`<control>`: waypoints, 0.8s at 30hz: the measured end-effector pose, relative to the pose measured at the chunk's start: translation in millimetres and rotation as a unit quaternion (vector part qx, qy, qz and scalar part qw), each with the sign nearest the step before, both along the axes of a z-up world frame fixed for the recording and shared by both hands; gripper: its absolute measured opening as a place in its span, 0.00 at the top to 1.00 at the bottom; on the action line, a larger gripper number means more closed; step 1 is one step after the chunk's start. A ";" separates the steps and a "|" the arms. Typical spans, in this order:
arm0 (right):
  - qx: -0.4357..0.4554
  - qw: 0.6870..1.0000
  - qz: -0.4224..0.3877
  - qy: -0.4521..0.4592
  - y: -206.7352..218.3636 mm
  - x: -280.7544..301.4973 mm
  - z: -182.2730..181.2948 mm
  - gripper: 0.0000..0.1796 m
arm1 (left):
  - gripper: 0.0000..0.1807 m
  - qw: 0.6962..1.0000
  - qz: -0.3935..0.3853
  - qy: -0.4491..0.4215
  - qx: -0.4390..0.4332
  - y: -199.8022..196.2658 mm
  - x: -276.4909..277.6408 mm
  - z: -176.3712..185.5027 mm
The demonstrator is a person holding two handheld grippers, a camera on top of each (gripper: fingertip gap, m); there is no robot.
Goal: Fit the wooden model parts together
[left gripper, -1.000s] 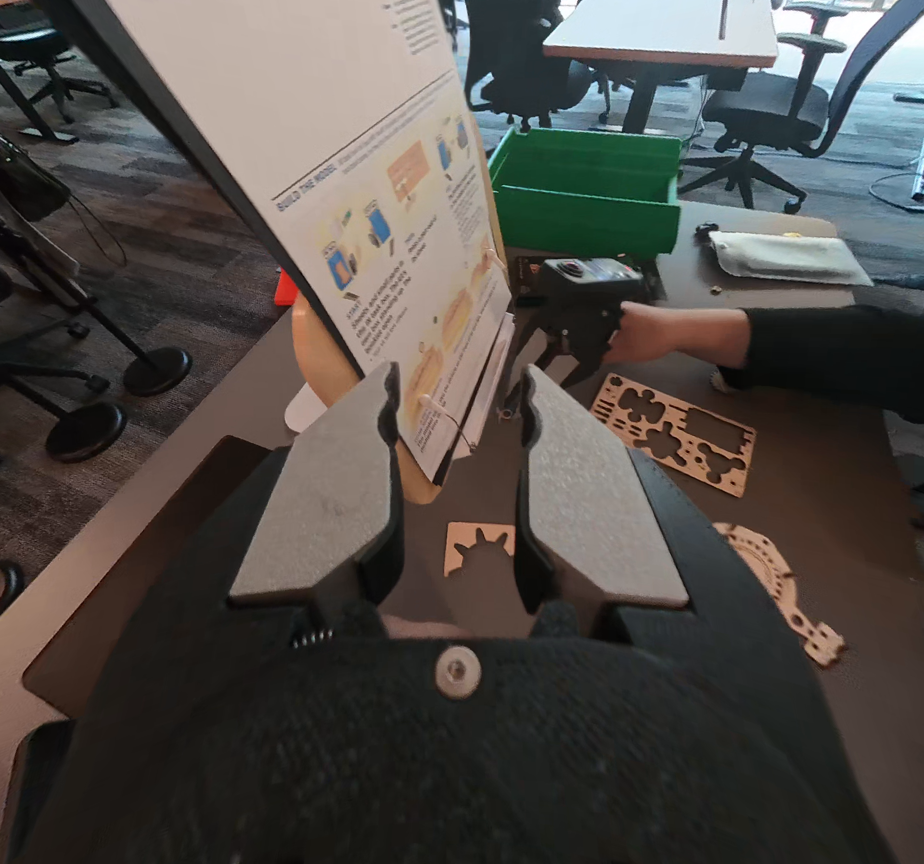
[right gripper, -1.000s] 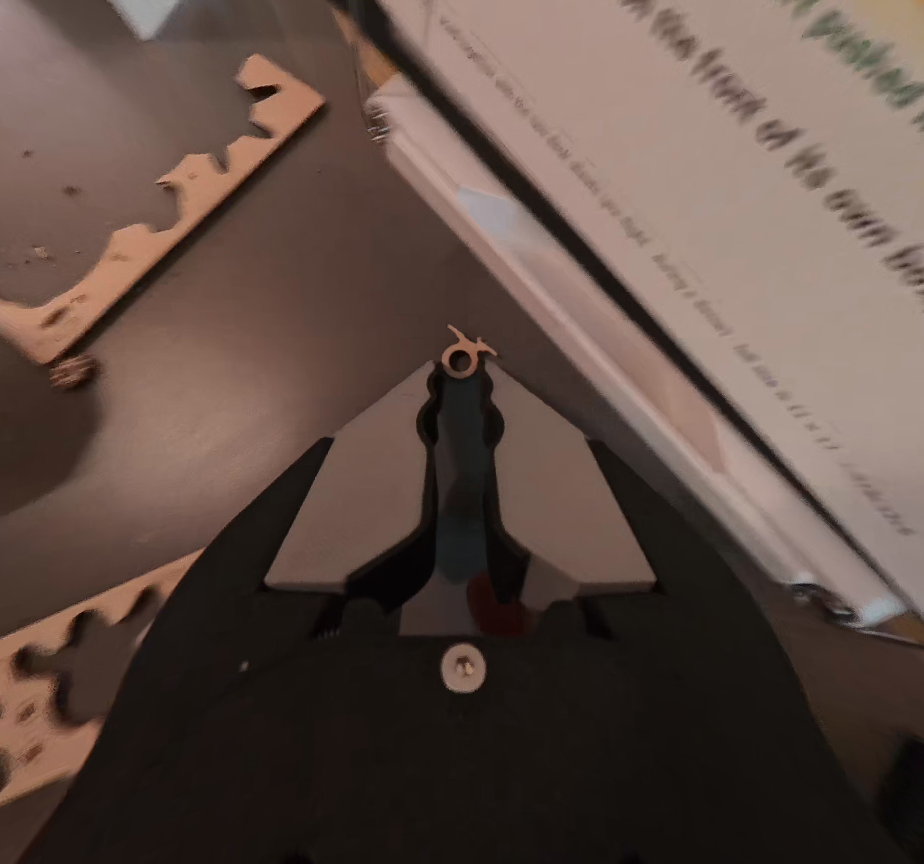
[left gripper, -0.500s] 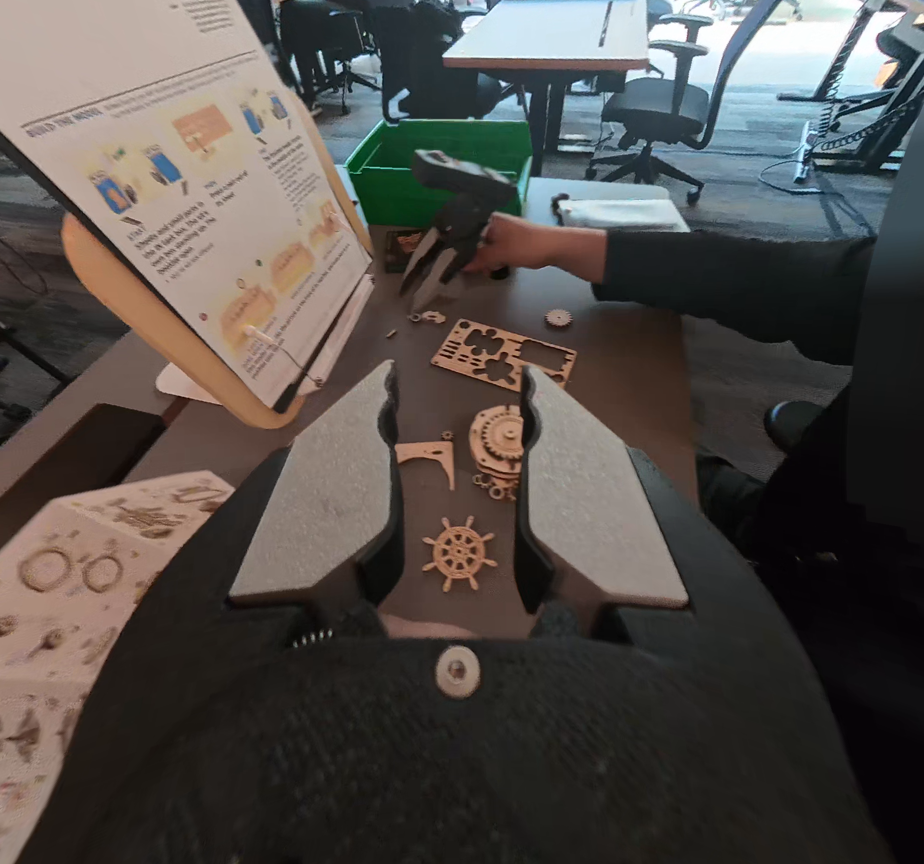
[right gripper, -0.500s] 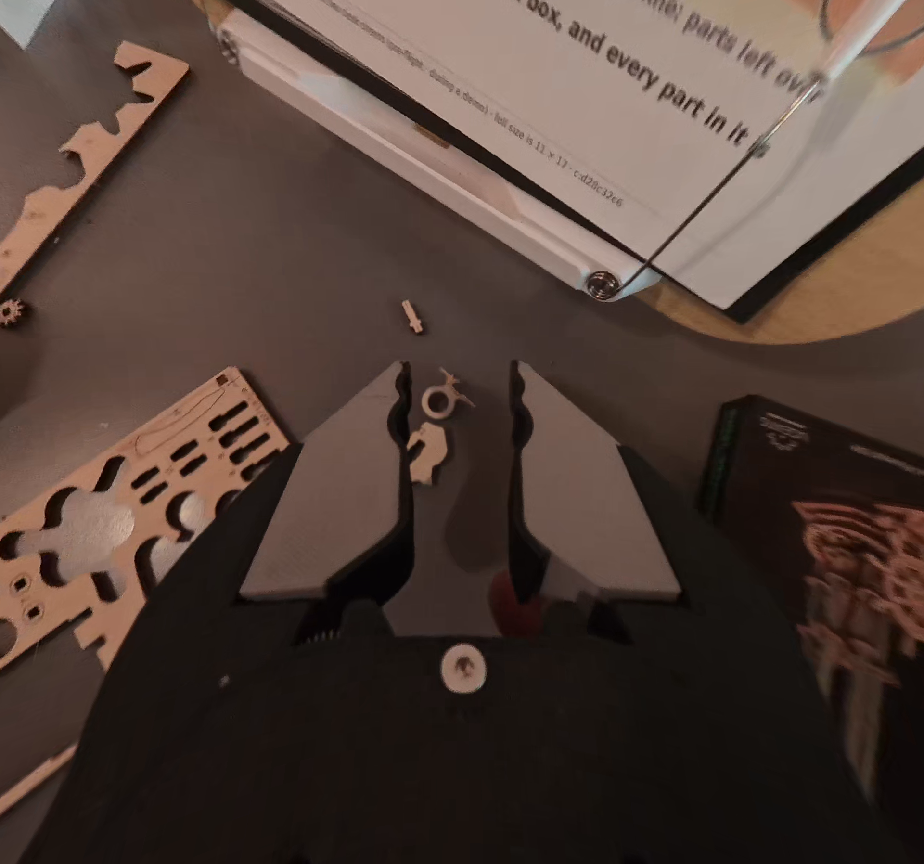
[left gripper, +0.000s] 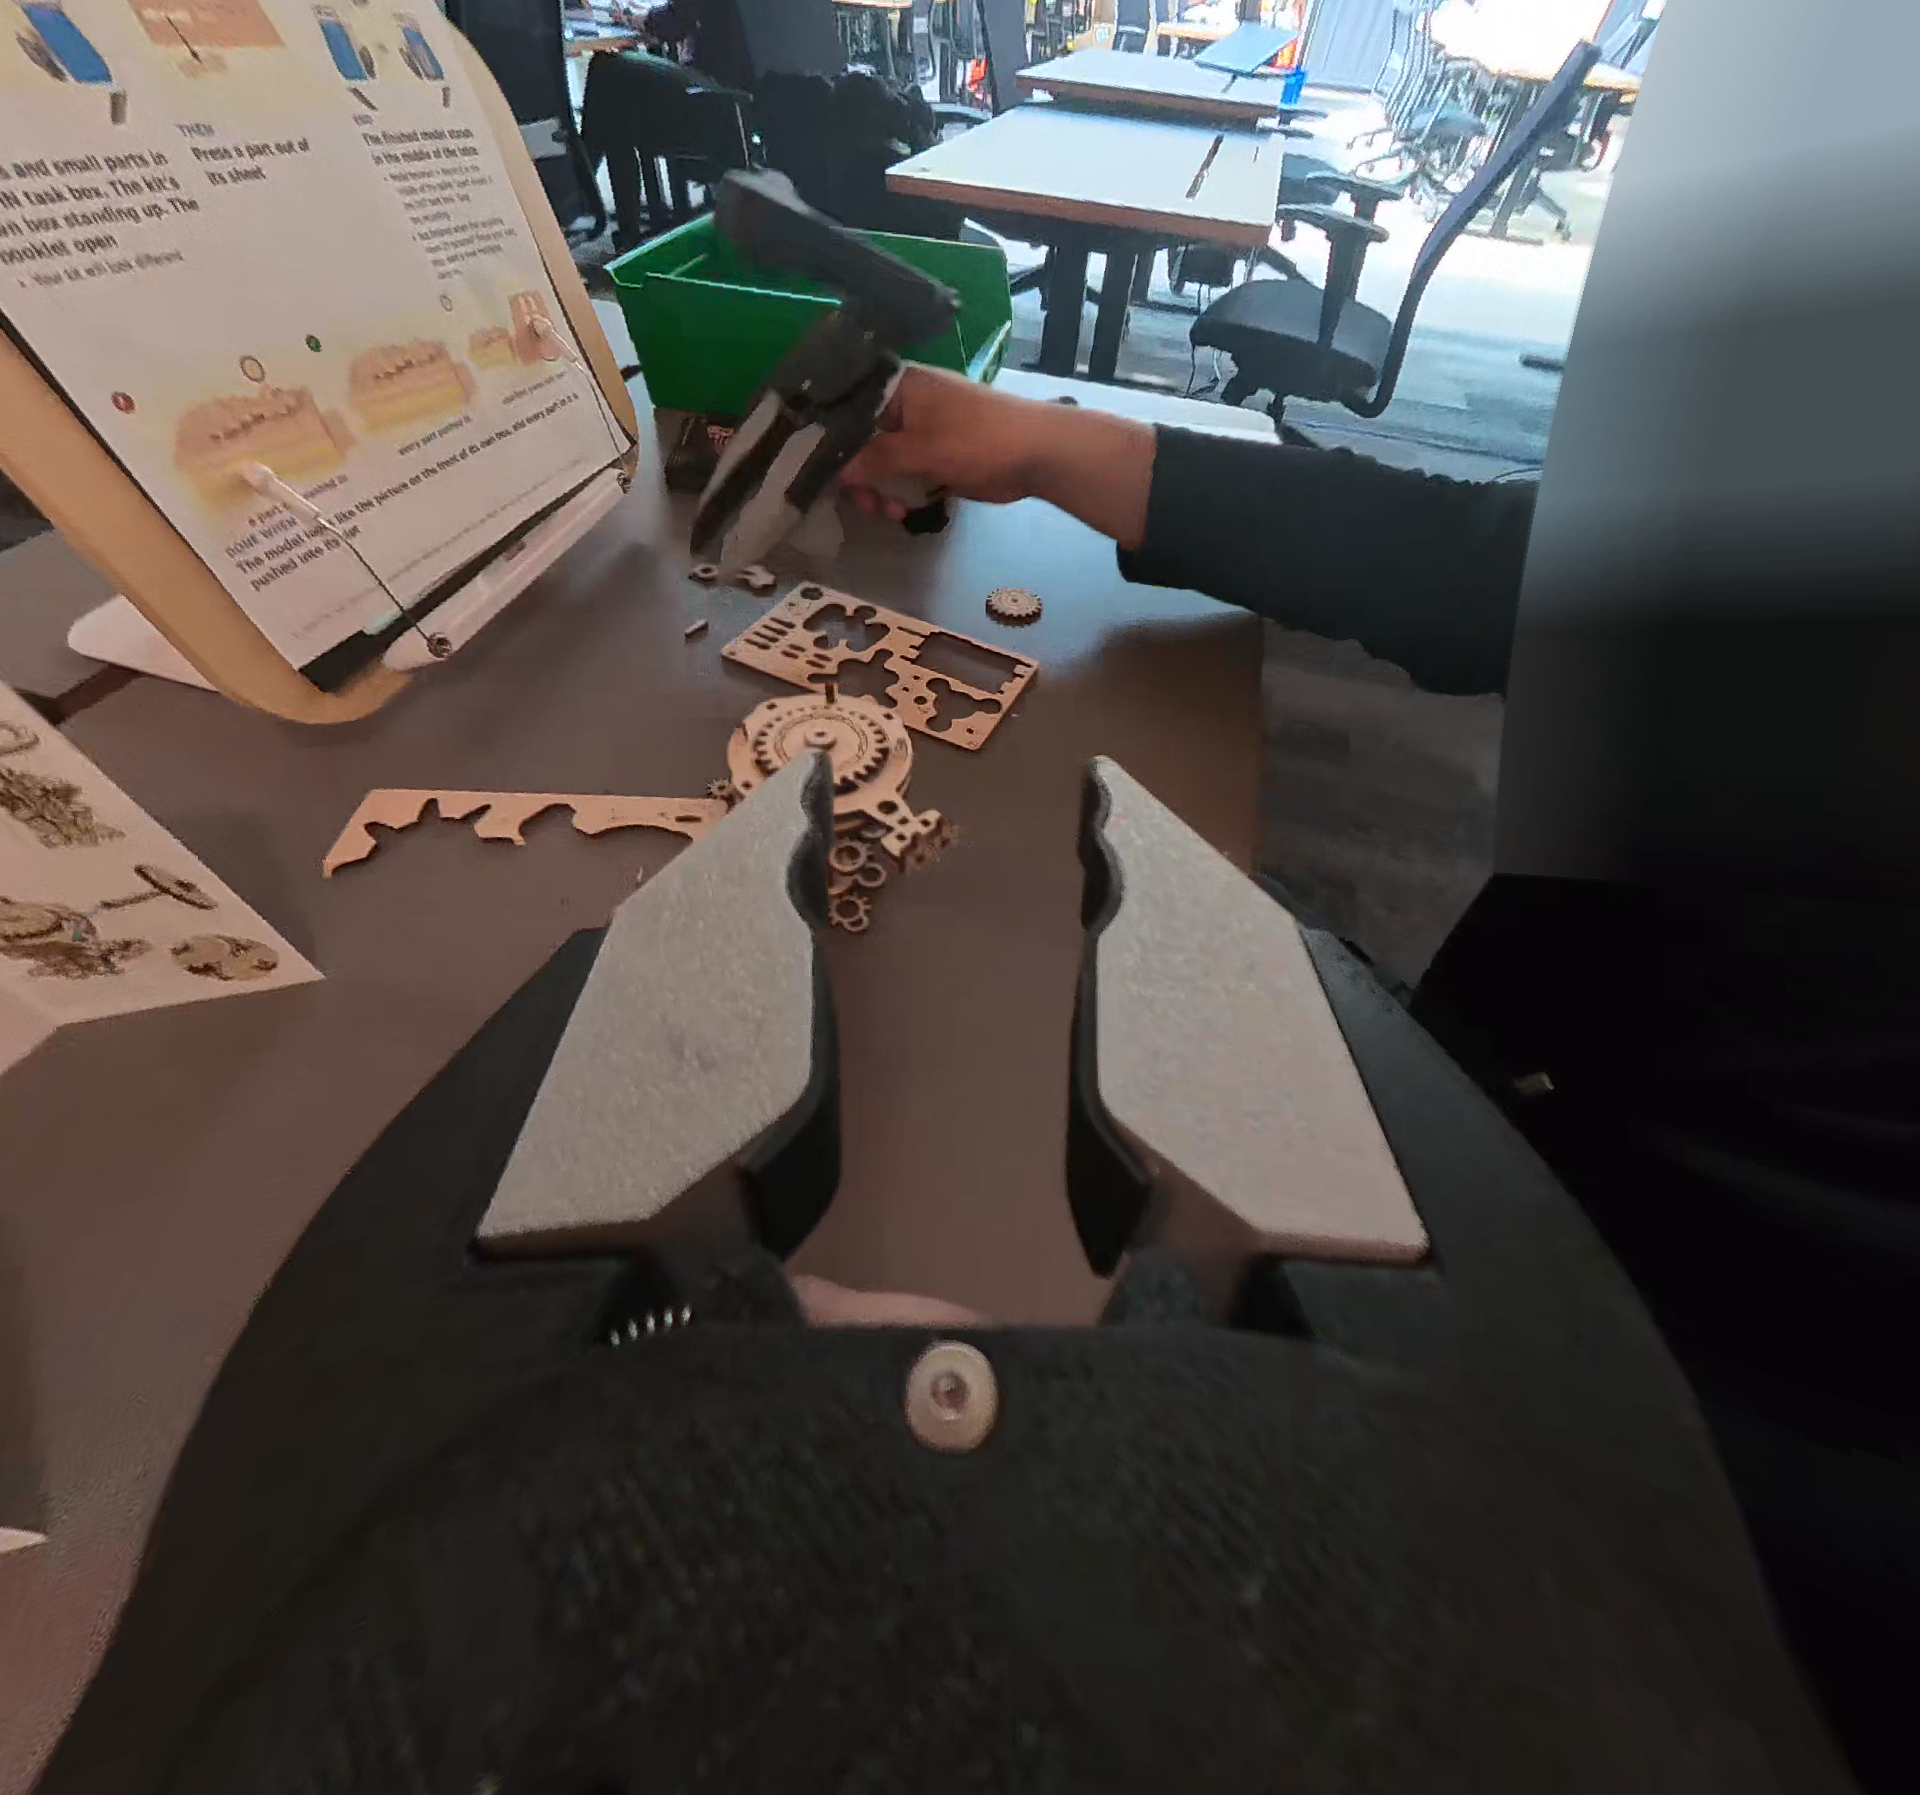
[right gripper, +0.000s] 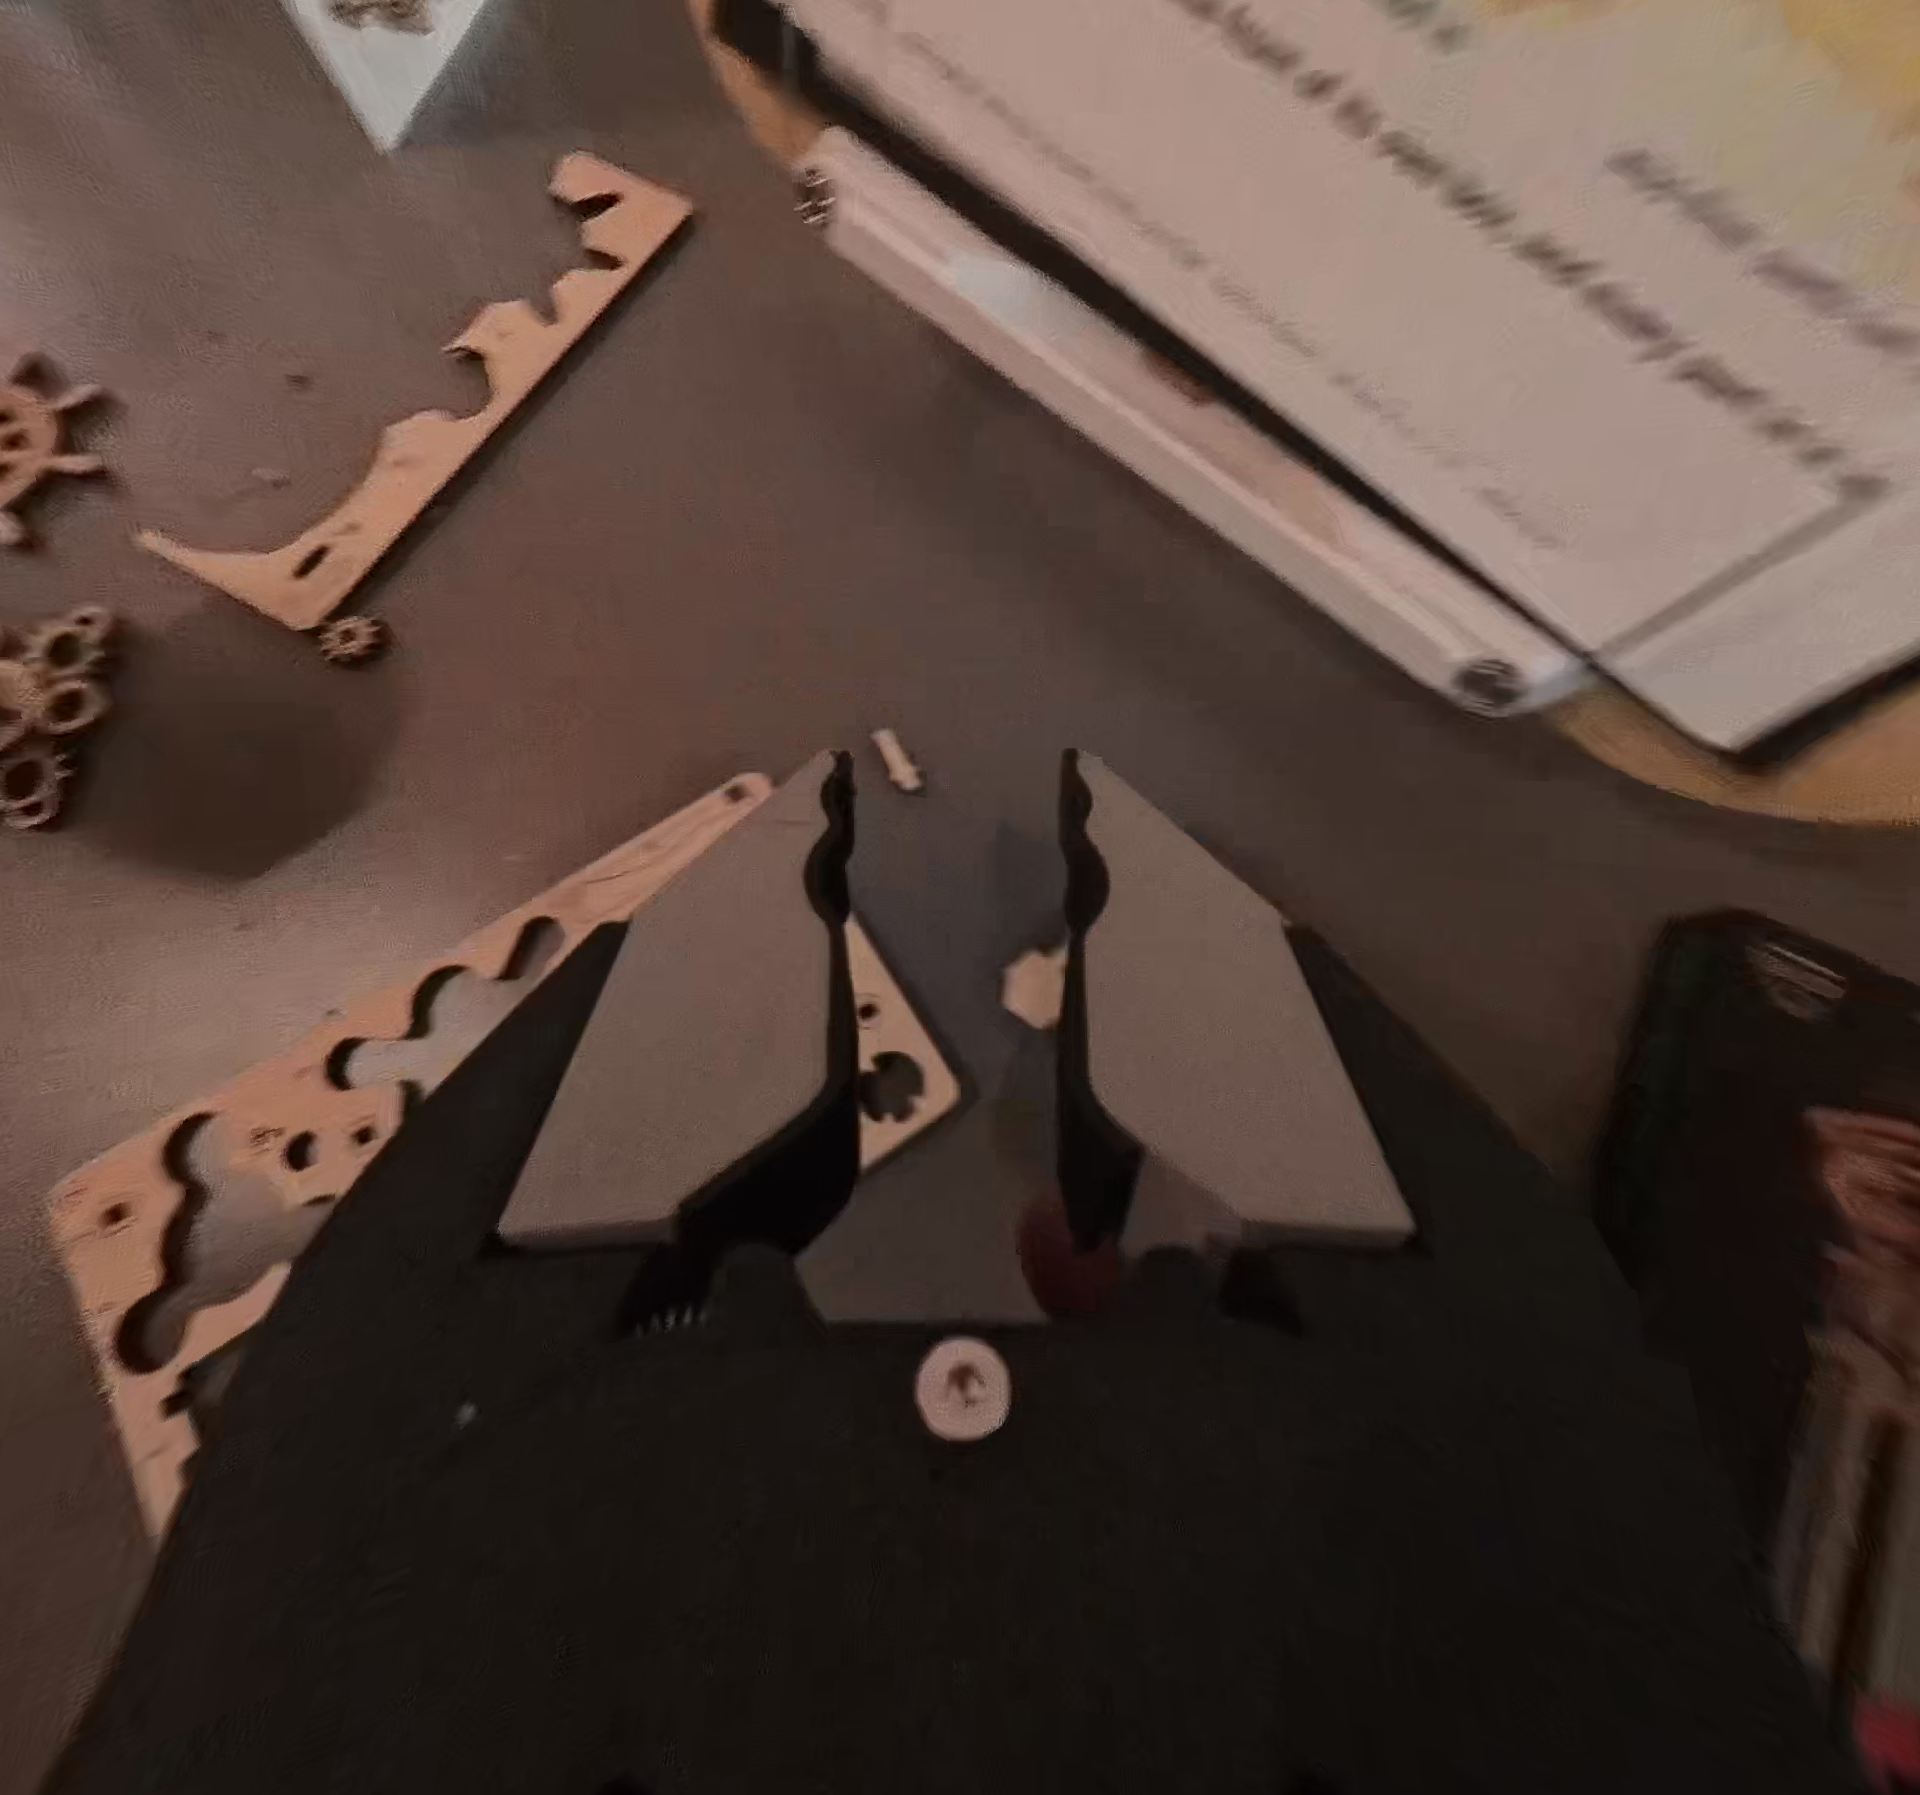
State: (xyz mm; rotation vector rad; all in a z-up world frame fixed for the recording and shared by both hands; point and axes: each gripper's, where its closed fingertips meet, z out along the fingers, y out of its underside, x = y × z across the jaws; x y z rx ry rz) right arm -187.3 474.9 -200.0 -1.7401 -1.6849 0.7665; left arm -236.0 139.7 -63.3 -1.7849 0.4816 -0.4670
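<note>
Grey-padded left tongs (left gripper: 951,779) wide, empty, above dark table (left gripper: 468,1018) | right tongs (right gripper: 951,758) wide, empty, low over table; small peg (right gripper: 896,760) just beyond tips | round gear model (left gripper: 821,753) by left tip; punched sheet (left gripper: 883,665) beyond; jagged strip (left gripper: 499,815) left | instruction stand (left gripper: 291,374) far left

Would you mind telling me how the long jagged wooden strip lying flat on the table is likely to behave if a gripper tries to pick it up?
The jagged wooden strip looks thin and lies flat on the table, so fingers probably cannot get under it easily; a push would likely slide it. Its narrow, cut-out profile suggests it is light and may snap if bent.
</note>
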 end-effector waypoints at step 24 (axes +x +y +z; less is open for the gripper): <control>0.041 0.978 -0.187 0.086 -41.6 142.0 41.9 0.52 | 0.67 1.000 0.014 -0.019 0.002 7.7 16.3 -66.4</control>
